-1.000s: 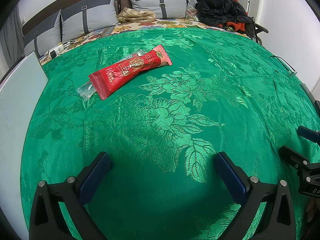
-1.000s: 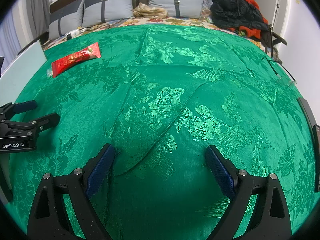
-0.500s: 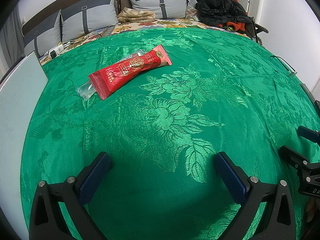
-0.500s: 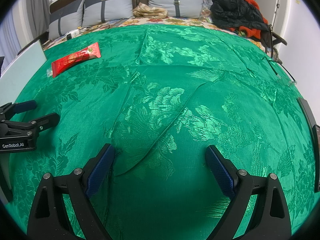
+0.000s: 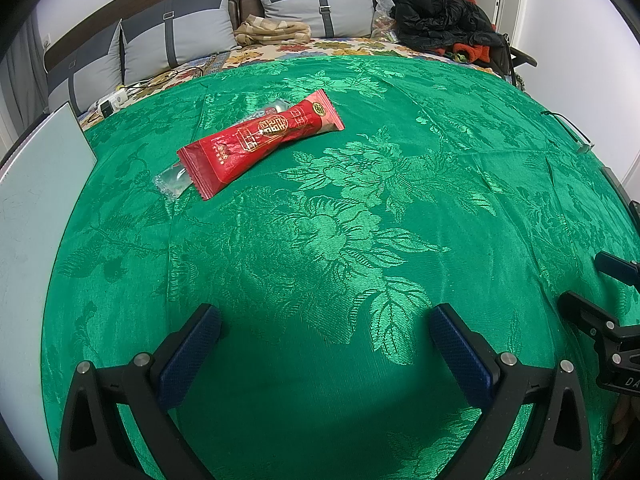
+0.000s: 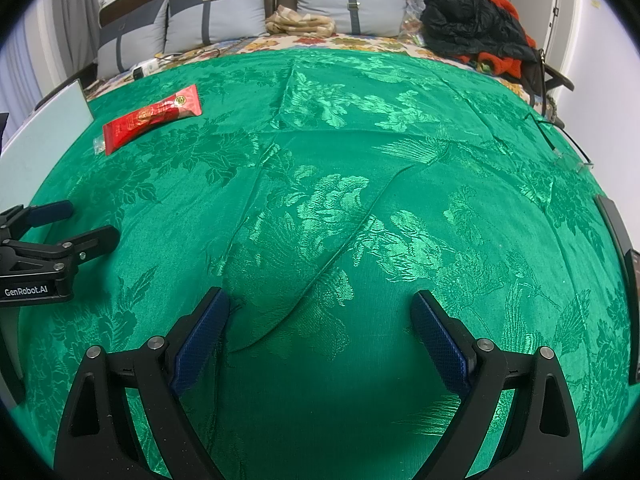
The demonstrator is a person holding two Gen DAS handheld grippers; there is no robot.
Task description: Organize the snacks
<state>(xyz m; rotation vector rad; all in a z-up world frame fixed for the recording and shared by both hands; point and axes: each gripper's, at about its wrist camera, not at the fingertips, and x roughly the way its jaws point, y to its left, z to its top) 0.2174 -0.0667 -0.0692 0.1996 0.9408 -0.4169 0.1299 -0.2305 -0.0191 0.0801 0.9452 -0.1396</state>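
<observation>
A long red snack packet (image 5: 260,142) lies diagonally on the green bedspread (image 5: 340,240), far ahead and left of my left gripper. A clear wrapped snack (image 5: 174,180) lies under it and sticks out at its lower left end. Both also show in the right wrist view, the red packet (image 6: 152,118) at the far left. My left gripper (image 5: 324,336) is open and empty, low over the cloth. My right gripper (image 6: 320,328) is open and empty over a fold in the cloth. Each gripper shows at the other view's edge.
A white board (image 5: 32,208) stands along the left edge of the bed. Grey pillows (image 5: 316,4), a folded beige cloth (image 5: 272,32) and a pile of black and orange clothes (image 5: 444,20) lie at the headboard. A cable (image 6: 560,140) lies at the right edge.
</observation>
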